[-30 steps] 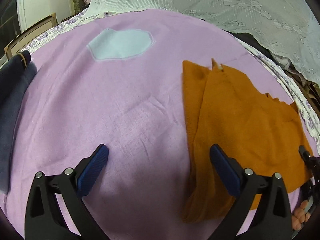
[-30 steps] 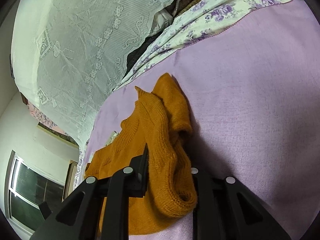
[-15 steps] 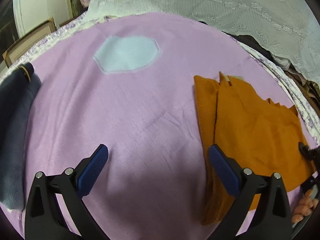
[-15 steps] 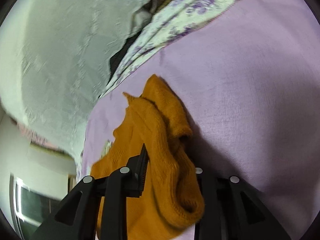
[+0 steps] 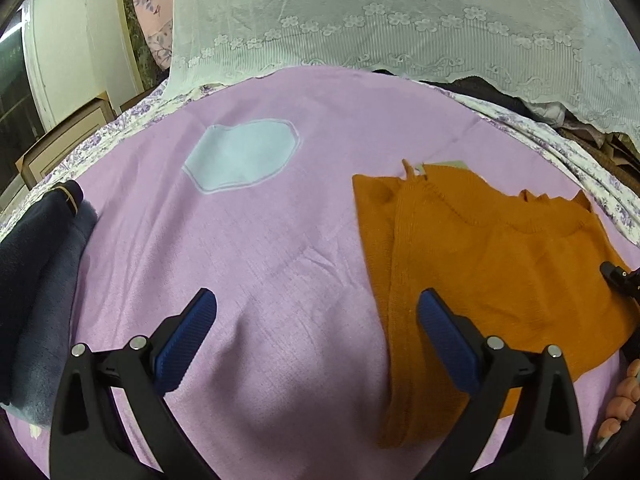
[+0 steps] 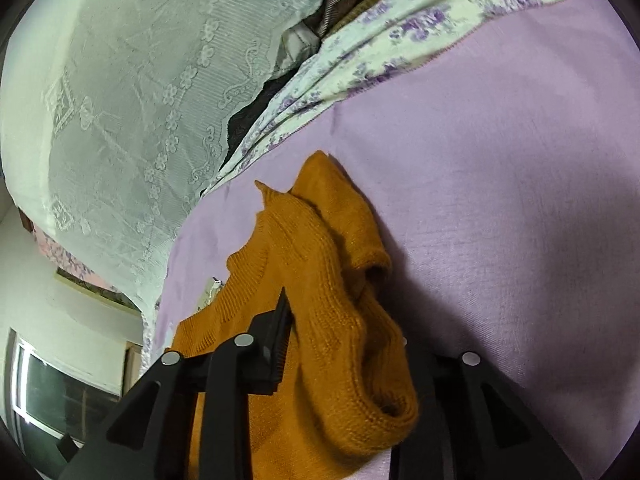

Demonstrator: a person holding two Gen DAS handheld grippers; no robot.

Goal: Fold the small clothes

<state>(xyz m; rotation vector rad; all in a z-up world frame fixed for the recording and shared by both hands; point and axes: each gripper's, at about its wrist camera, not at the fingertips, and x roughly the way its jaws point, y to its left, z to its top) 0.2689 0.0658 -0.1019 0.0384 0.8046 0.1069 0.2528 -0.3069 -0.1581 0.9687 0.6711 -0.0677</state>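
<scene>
We observe the left claw (image 5: 316,320) spread wide with nothing between its blue pads (image 5: 186,344); it hangs over the lilac sheet (image 5: 280,248), with its right pad over the left edge of the garment. The orange knit sweater (image 5: 500,264) lies on the sheet at the right of the left wrist view, its left portion doubled over in a long vertical fold, its neckline toward the far side. A pale blue patch (image 5: 244,154) sits on the sheet further back, well apart from the sweater. A dark navy garment (image 5: 36,280) rests at the left edge of the sheet.

In the right wrist view, we find the right claw (image 6: 344,344) closed tight on a bunched fold of the orange knit sweater (image 6: 340,320), the knit bulging out between the fingers and drooping in a loop toward the camera. The rest of the sweater trails away onto the sheet (image 6: 500,200). The tip of the right claw (image 5: 618,278) shows at the sweater's right edge in the left view.

A white lace cloth (image 5: 400,20) hangs behind, above a floral-printed sheet (image 6: 400,40) bordering the lilac one.
</scene>
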